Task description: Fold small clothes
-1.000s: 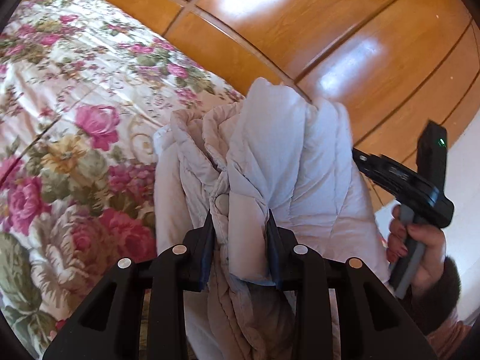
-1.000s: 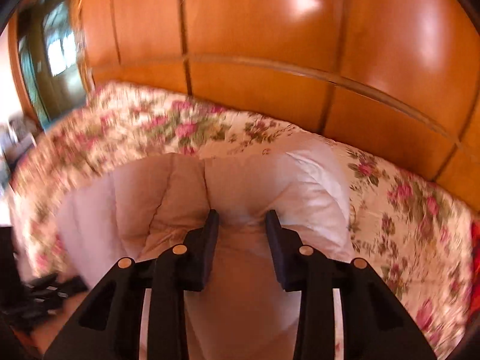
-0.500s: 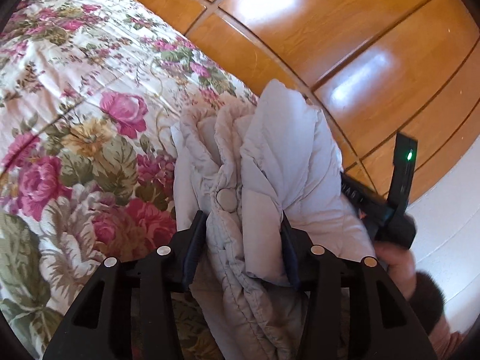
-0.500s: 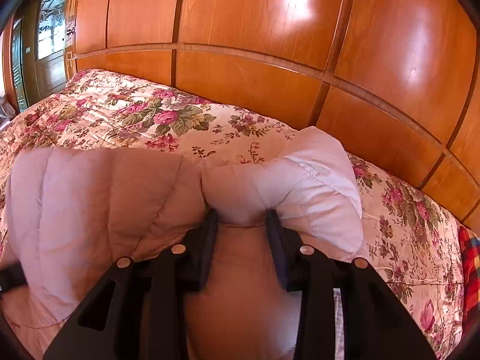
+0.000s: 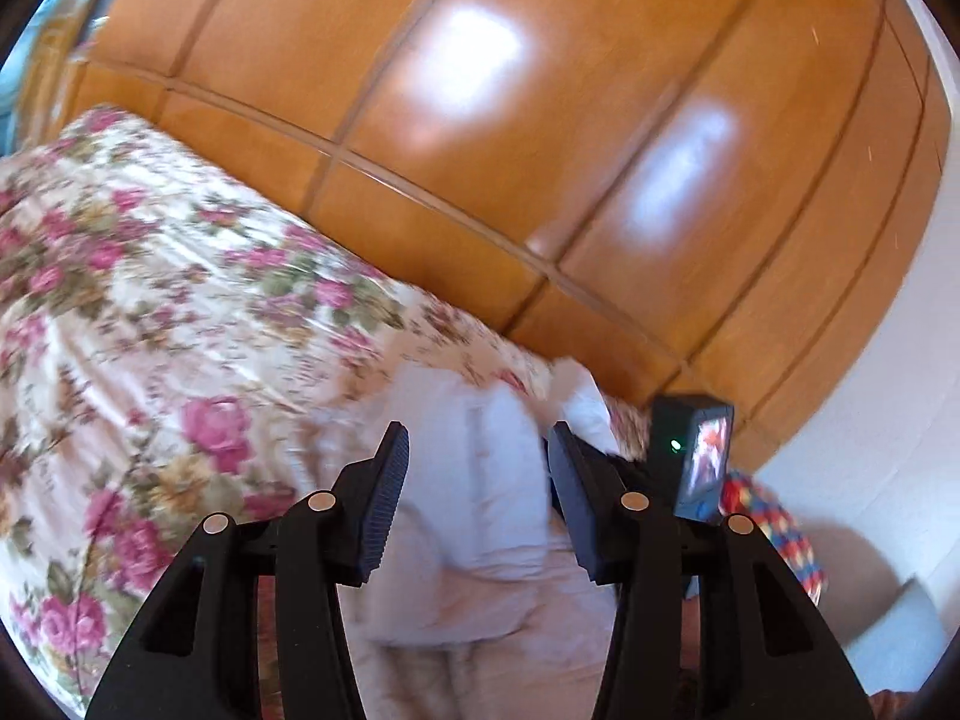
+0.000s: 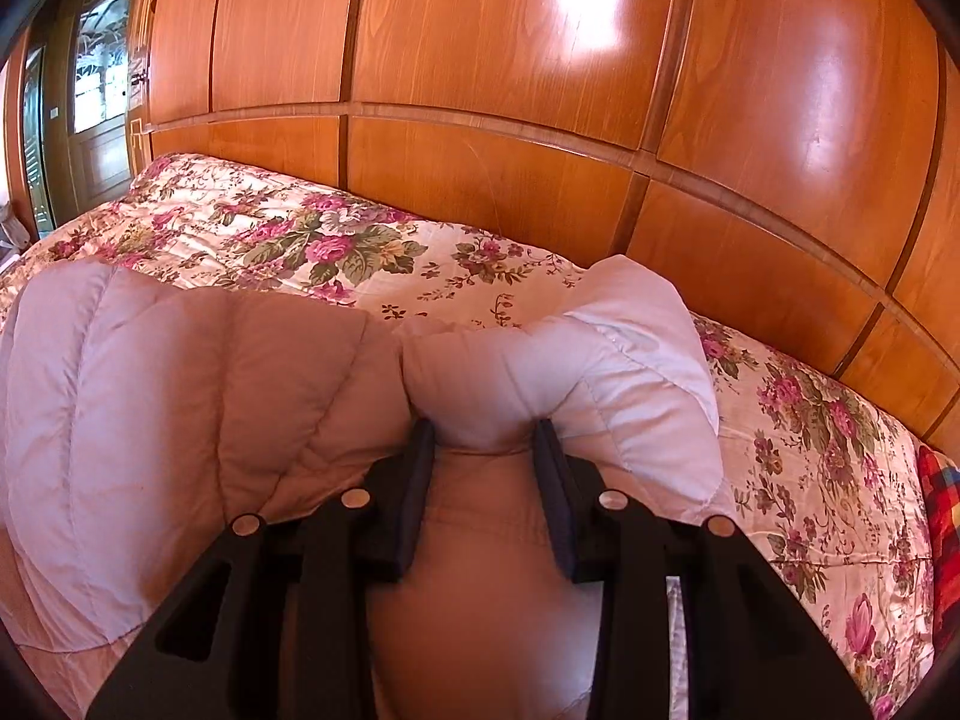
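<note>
The puffy pale jacket (image 6: 180, 420) lies bunched on the floral bedspread (image 6: 288, 240), close to the glossy wooden panelling (image 6: 540, 90) that runs behind the bed. The right gripper (image 6: 483, 438) is clamped on a thick fold of the jacket, its pads squeezing the quilted fabric so that a white lobe bulges out beyond them to the right. In the left wrist view the left gripper (image 5: 477, 468) stands parted above the jacket (image 5: 480, 510); its jaws have just been opening, and the fabric seen between them lies lower down on the bed, clear of both pads. That view is blurred, so finer detail of the folds cannot be told. Just past the left gripper's right finger, the other tool's black housing (image 5: 690, 456) with a green light rises in the way, hiding part of the jacket's far edge. A red checked cloth (image 6: 945, 516) lies at the bed's right edge, and a glazed door (image 6: 102, 66) shows far left.
</note>
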The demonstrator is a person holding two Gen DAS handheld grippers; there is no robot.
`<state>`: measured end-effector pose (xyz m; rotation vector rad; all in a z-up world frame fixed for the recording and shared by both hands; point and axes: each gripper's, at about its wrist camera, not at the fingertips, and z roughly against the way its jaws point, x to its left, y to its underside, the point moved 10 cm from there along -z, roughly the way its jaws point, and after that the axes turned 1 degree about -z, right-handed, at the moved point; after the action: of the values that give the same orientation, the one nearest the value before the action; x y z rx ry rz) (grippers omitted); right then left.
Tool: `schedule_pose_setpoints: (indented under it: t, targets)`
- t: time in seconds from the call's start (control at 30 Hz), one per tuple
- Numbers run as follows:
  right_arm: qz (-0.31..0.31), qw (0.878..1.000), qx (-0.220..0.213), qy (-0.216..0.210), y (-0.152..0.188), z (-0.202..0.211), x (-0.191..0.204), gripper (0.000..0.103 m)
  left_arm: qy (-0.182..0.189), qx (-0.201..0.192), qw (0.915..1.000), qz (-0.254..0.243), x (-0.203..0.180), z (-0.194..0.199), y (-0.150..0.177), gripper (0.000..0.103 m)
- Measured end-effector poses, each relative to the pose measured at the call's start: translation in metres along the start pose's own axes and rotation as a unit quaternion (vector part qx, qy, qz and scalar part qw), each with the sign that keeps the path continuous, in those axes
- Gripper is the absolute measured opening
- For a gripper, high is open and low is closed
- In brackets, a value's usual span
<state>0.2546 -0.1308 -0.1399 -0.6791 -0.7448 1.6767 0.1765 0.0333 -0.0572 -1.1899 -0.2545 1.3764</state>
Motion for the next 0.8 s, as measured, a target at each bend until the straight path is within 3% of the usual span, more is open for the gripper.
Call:
schedule_pose_setpoints:
  t: [0.1, 0.17, 0.3, 0.4, 0.57, 0.7, 0.8]
  targets:
    - [-0.005, 1.0, -0.006, -0.003, 0.0, 0.002, 0.0, 0.034, -0.005, 0.039, 0.9985, -0.038, -0.026, -0.03, 0.002, 0.047]
    - [-0.012, 1.0, -0.01, -0.005, 0.0, 0.004, -0.002, 0.034, -0.022, 0.042, 0.9976, -0.049, -0.029, -0.046, 0.001, 0.047]
    - [-0.028, 0.999, -0.012, -0.019, -0.001, 0.006, -0.003, 0.035, -0.09, 0.074, 0.992, -0.048, -0.001, -0.081, 0.013, 0.046]
    - [-0.024, 0.999, -0.012, -0.021, -0.002, 0.007, 0.002, 0.036, -0.112, 0.079, 0.9893, -0.049, 0.023, -0.095, 0.031, 0.045]
    - [-0.006, 1.0, -0.017, -0.007, -0.005, 0.02, 0.007, 0.043, -0.111, 0.06, 0.9907, -0.05, 0.034, -0.095, 0.043, 0.045]
    - [-0.017, 1.0, -0.02, -0.017, -0.003, 0.037, 0.001, 0.056, -0.097, 0.064, 0.9924, -0.041, 0.039, -0.092, 0.045, 0.045]
    - [-0.044, 0.998, -0.008, -0.034, 0.001, 0.036, -0.008, 0.058, -0.09, 0.064, 0.9932, -0.038, 0.041, -0.09, 0.046, 0.045]
